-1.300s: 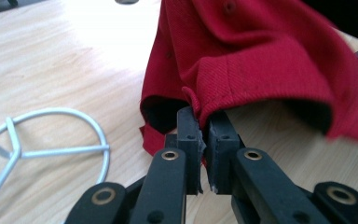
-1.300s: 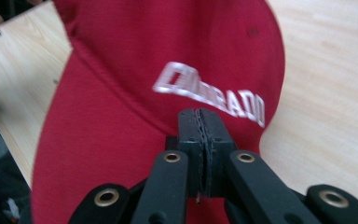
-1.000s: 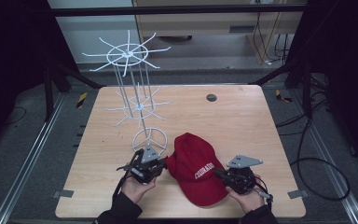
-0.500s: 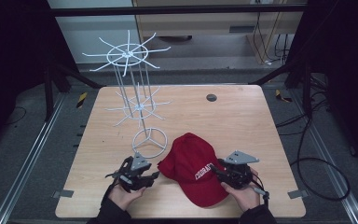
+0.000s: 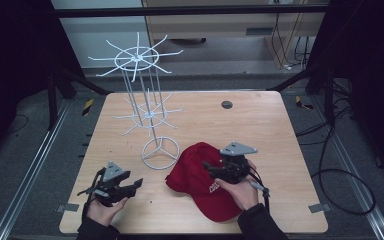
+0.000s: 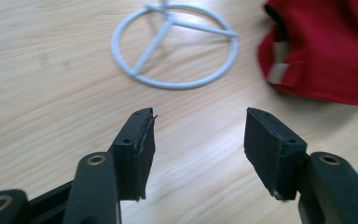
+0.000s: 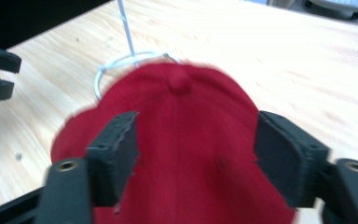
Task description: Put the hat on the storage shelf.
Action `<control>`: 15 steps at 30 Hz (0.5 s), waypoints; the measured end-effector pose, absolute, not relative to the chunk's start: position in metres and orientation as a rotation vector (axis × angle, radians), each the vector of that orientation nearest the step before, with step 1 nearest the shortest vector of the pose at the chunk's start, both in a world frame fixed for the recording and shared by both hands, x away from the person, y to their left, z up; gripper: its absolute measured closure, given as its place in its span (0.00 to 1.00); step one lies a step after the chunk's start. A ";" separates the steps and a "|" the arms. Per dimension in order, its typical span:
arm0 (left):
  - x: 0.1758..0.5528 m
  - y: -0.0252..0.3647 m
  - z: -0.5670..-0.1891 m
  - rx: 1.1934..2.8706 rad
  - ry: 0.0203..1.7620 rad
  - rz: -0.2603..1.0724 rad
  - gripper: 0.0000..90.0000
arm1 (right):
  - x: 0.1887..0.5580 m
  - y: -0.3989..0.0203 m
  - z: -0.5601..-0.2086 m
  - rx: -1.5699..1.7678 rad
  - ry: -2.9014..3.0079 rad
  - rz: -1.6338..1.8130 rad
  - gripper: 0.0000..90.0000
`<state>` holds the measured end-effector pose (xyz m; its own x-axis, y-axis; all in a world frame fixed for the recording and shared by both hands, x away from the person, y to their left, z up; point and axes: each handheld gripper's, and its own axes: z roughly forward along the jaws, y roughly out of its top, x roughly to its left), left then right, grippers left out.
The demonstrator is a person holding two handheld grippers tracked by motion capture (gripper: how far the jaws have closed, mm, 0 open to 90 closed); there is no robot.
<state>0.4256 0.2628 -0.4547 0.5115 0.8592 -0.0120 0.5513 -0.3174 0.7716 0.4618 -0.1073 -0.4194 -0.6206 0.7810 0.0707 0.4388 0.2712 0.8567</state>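
Note:
A red baseball cap (image 5: 195, 172) lies on the wooden table (image 5: 260, 125), its brim toward the front edge. My left gripper (image 5: 136, 185) is out to the cap's left, low over bare wood. Its jaws have just been opening and stand open with nothing between them (image 6: 198, 135); the cap's back strap (image 6: 284, 72) lies ahead at the right. My right gripper (image 5: 208, 167) hovers over the cap's crown. Its jaws have also just been opening and now stand open (image 7: 196, 140), with the cap (image 7: 182, 98) below them and the pads off the cloth.
A white wire display rack (image 5: 140, 60) with spoke arms stands at the middle left. Its ring base (image 5: 159, 152) rests just beyond the cap and shows ahead of the left jaws (image 6: 175, 46). A dark round hole (image 5: 226, 104) is in the tabletop at the back.
Both grippers were shut at the cap's sides and have opened and let it go. The left hand has pulled away to the left; the right has shifted right and lifted over the crown.

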 end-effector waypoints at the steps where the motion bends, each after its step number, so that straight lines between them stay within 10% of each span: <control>1: 0.427 0.267 -0.455 2.003 1.170 0.538 0.48 | 0.465 -0.101 -0.418 1.098 2.193 1.280 0.27; 15: 0.439 0.286 -0.463 1.966 1.249 0.580 0.49 | 0.505 -0.042 -0.435 1.110 2.249 1.099 0.21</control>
